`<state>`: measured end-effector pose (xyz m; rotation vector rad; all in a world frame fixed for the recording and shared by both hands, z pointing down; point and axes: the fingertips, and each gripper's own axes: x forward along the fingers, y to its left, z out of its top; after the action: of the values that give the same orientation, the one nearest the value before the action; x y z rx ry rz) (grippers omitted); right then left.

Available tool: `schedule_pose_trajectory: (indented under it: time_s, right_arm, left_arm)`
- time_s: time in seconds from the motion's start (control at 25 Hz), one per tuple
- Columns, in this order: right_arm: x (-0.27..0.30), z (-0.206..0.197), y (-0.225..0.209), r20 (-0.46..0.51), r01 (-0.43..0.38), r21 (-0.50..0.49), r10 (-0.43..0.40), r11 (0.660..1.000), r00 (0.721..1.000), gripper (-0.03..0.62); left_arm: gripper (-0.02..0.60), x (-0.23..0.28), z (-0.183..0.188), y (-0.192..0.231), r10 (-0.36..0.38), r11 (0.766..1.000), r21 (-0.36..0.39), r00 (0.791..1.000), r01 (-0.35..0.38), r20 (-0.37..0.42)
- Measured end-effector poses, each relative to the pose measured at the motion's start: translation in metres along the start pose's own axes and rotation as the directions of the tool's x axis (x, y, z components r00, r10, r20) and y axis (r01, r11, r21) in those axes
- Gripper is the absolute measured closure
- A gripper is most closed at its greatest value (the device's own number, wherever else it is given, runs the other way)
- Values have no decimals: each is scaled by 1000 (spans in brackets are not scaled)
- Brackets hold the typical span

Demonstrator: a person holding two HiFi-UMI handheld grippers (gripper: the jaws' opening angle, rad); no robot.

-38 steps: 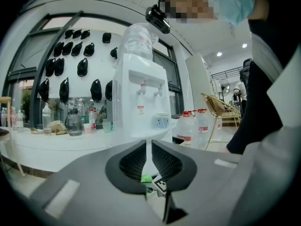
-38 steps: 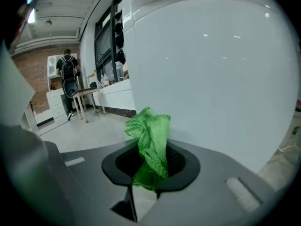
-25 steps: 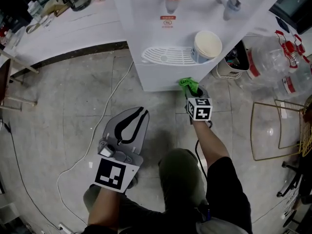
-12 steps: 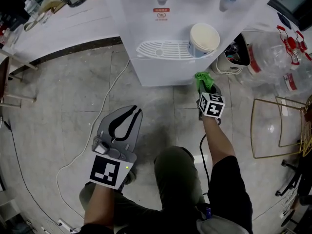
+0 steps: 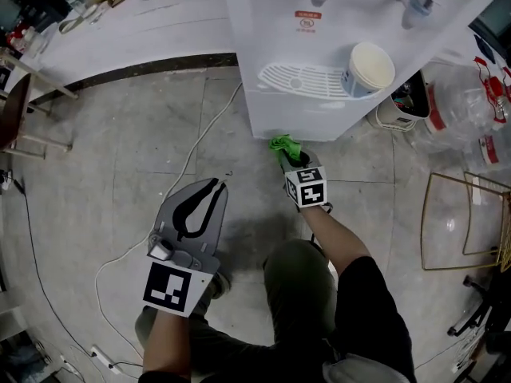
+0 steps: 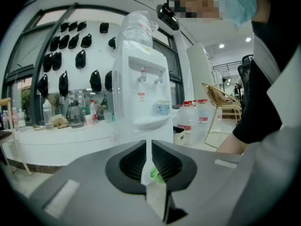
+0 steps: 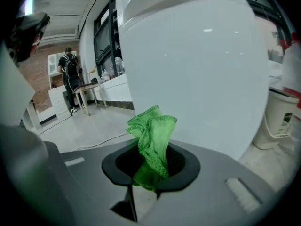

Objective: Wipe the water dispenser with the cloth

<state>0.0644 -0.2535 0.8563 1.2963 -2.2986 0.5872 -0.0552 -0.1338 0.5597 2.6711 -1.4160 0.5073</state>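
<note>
The white water dispenser (image 5: 319,114) stands on the floor at the top of the head view. My right gripper (image 5: 292,158) is shut on a bunched green cloth (image 5: 282,144), which sits low against the dispenser's front, near its left corner. In the right gripper view the cloth (image 7: 153,138) sticks up out of the jaws, right in front of the dispenser's white panel (image 7: 197,79). My left gripper (image 5: 214,185) hangs over the floor to the left, shut and holding nothing. In the left gripper view it (image 6: 149,159) points at the dispenser (image 6: 141,88).
A paper cup (image 5: 369,68) stands on the dispenser's drip tray (image 5: 307,80). A white cable (image 5: 160,206) snakes over the floor at the left. Water bottles (image 5: 471,110) and a gold wire frame (image 5: 471,222) are at the right. A white counter (image 5: 144,30) runs along the back left.
The right gripper with the cloth slid right to the dispenser's right corner, then back left along its base. The left gripper barely moved.
</note>
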Motion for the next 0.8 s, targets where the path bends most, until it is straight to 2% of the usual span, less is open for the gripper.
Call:
schedule_pose_trajectory:
  time_s: [0.2,0.4,0.56,0.8]
  right_arm:
    - [52,5,52,-56,-70,-54,67,996,996,503]
    - [84,4,64,-79,-70,-103,62,992,995,503]
    - [84,3,39,-79,-7,-62,2,998,997,503]
    - [40,-8,-43,-66,123,-12,-123,992,990,503]
  left_arm:
    - [577,-22,-2,14,43,999,2,999,-43,9]
    - [577,-38,-5,22,66,998,23,998,-66,11]
    - [577,-38,1,18,49,998,35,998,-50,40]
    - [577,-22,7,-3,-27,997,79,998,23,51]
